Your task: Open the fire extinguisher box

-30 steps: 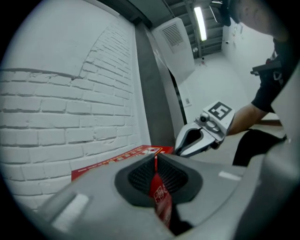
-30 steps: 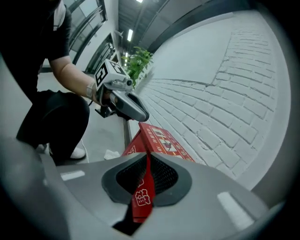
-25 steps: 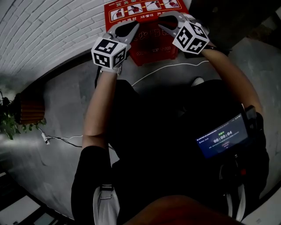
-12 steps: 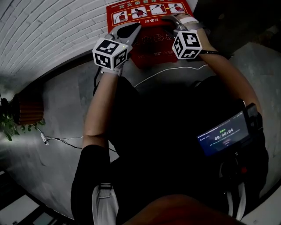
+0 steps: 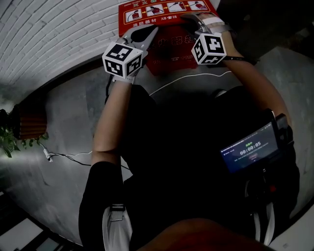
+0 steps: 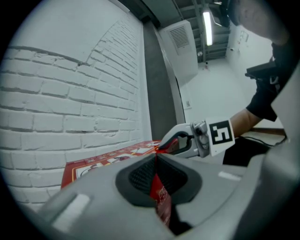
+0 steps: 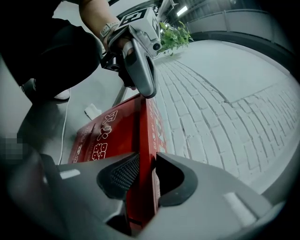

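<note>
The red fire extinguisher box (image 5: 171, 41) stands against the white brick wall, its lid (image 5: 162, 9) printed with instruction pictures. My left gripper (image 5: 149, 30) is at the lid's front edge on the left; in the left gripper view, the left gripper (image 6: 157, 180) is shut on the thin red lid edge (image 6: 161, 197). My right gripper (image 5: 186, 18) is at the same edge on the right. In the right gripper view, the right gripper (image 7: 143, 180) has its jaws closing, with the red lid edge (image 7: 145, 140) filling the gap between the pads.
The brick wall (image 5: 59, 29) runs behind the box. A white cable (image 5: 186, 81) lies on the grey floor in front of it. A potted plant (image 5: 7, 139) and a brown slatted planter (image 5: 32, 120) stand at the left. A lit screen (image 5: 248, 152) hangs at the person's waist.
My right gripper has turned and moved in to the lid's front edge. The left gripper has hardly moved.
</note>
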A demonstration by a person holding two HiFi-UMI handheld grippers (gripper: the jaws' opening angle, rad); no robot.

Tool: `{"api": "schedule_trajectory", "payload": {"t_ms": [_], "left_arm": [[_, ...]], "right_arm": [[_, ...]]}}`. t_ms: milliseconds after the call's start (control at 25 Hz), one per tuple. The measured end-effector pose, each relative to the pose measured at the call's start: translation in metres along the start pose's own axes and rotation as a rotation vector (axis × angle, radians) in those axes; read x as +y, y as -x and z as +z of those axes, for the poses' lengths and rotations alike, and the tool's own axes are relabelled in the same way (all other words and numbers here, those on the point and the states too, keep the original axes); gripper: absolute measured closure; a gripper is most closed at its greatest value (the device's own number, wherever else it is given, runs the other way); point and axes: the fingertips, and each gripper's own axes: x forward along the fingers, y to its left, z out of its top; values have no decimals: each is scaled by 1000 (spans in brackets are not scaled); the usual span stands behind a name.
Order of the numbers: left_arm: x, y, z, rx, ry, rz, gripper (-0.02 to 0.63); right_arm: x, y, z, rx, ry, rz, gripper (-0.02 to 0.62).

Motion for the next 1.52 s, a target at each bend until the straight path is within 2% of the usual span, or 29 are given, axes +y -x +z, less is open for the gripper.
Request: {"api": "schedule_trajectory", "payload": {"t_ms": [400,680,1120,1320,1520], "left_arm": [[18,3,19,-19,1,33,598],[30,-1,39,-8,-52,44,599],[30,-15,68,-35,-71,43,598],[72,-31,75,-36,-72,69,599],[94,-49,85,-36,-80,85,598]], "right_arm": [[-51,9,4,-7,9,-71,503],[-83,14,10,-6,4,-122,502],[-140,30,9,-7,24,-223,509],[-167,-6,8,-27,31,-242,514],[-185,-30,1,-49,25,-261,517]]}}
